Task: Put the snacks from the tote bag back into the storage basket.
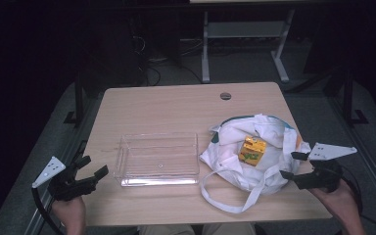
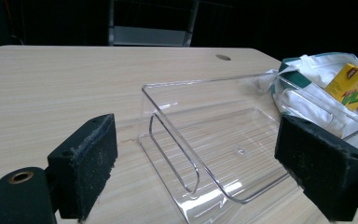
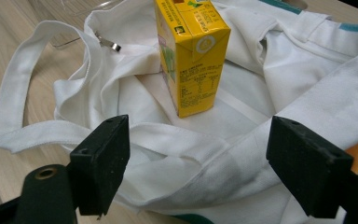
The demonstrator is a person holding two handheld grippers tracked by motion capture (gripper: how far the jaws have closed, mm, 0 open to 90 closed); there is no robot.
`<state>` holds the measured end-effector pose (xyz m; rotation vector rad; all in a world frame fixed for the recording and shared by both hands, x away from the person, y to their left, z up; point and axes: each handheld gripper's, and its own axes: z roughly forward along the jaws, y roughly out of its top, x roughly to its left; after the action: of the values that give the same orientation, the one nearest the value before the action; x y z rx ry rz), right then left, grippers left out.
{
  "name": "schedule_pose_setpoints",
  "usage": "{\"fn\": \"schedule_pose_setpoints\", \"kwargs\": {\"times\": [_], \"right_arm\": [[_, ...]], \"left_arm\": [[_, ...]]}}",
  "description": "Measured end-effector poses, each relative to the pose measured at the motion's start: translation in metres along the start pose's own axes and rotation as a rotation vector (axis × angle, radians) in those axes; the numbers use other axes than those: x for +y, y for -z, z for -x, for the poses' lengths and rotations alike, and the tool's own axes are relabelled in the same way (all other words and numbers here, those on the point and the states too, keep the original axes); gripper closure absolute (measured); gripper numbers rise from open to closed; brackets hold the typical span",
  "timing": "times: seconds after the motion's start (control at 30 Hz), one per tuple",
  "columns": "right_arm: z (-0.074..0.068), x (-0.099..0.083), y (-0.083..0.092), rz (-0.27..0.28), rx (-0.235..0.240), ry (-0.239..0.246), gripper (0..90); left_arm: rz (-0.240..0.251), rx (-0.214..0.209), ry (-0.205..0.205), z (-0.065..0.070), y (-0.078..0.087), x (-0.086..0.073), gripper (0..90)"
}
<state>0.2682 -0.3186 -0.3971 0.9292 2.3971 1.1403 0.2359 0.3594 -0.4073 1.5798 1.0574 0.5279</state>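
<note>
while both hands hang at the near edge of the surface (image 1: 166,105), a clear plastic tray (image 1: 158,159) sits at its middle. just right of the tray lies a crumpled white cloth bag (image 1: 269,171) with a yellow juice carton (image 1: 252,150) standing upright on it. left of the tray, the left tool (image 1: 89,172) is spread wide, holding nothing. the right tool (image 1: 293,165), at the bag's far side from the tray, is spread too, the bag's folds between it and the carton.
</note>
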Motion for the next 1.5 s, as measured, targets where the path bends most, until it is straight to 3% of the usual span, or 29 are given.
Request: {"fn": "schedule_pose_setpoints", "kwargs": {"times": [0.2, 0.63, 1.07, 1.5], "right_arm": [[0.001, 0.009, -0.003, -0.029, 0.035, 0.015, 19.6], [0.007, 0.042, -0.005, -0.054, 0.048, 0.062, 19.9], [0.016, 0.070, -0.020, -0.099, 0.077, 0.090, 20.1], [0.014, 0.086, -0.041, -0.160, 0.112, 0.123, 20.5]], "left_arm": [[-0.002, -0.001, -0.003, 0.001, 0.000, 0.000, 12.5], [0.003, 0.000, 0.004, 0.000, 0.003, 0.000, 12.5], [0.016, 0.001, 0.015, -0.001, 0.004, 0.000, 12.4], [0.020, -0.001, 0.019, -0.001, 0.004, 0.000, 12.4]]}}
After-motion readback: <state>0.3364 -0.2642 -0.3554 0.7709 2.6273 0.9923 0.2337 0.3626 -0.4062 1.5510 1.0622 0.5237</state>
